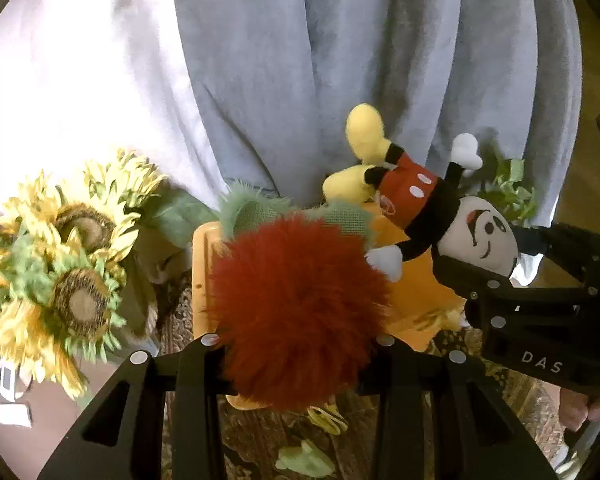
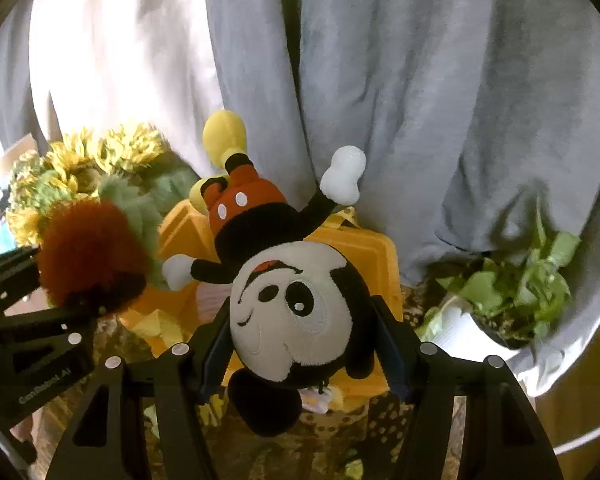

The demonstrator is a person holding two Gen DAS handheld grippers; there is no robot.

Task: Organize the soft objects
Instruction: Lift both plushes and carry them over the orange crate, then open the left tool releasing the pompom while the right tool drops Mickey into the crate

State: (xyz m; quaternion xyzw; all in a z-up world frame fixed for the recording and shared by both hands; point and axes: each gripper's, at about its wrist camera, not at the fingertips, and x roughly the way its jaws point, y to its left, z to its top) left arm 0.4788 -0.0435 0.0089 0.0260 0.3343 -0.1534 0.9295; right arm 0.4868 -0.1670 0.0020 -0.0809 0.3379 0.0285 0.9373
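Your left gripper (image 1: 296, 344) pinches the red fuzzy toy (image 1: 300, 304) and your right gripper (image 2: 304, 344) clamps the Mickey plush (image 2: 296, 304) by its head, feet up; both hang just above the yellow bin (image 2: 364, 248). Grey curtain (image 2: 420, 100) closes in right behind the bin's far edge. Sunflowers (image 1: 72, 248) crowd your left side, a potted green plant (image 2: 512, 288) your right. Yellow scraps lie inside the bin; the rest of its contents are hidden.

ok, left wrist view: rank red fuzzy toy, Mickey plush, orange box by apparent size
1. red fuzzy toy, largest, though it sits nearest the lens in the left gripper.
2. Mickey plush, held by the right gripper.
3. orange box, mostly hidden, so true size unsure.
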